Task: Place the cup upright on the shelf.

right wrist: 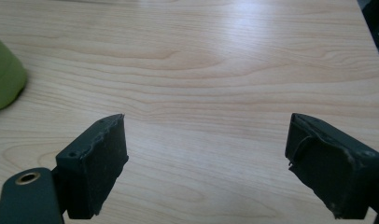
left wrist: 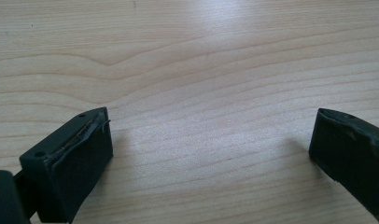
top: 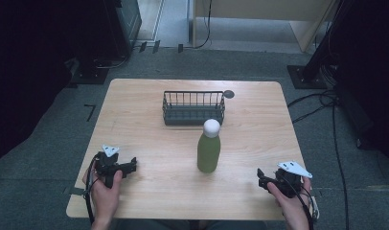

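Note:
A green bottle [top: 209, 152] with a white round cap stands upright in the middle of the wooden table [top: 149, 120]. Its green base edge [right wrist: 3, 81] appears at the far left of the right gripper view. Behind it stands a dark wire basket [top: 193, 108]. My left gripper [top: 131, 166] rests at the front left of the table, held by a hand, jaws apart with bare wood between them [left wrist: 211, 135]. At the front right is my right gripper [top: 260, 178], also open with nothing between its jaws [right wrist: 206, 140], and it points left toward the bottle.
A small dark round disc [top: 229, 94] lies by the basket's far right corner. Black stands and cables [top: 322, 103] sit on the grey floor around the table. A light wooden cabinet [top: 259, 19] stands beyond the far edge.

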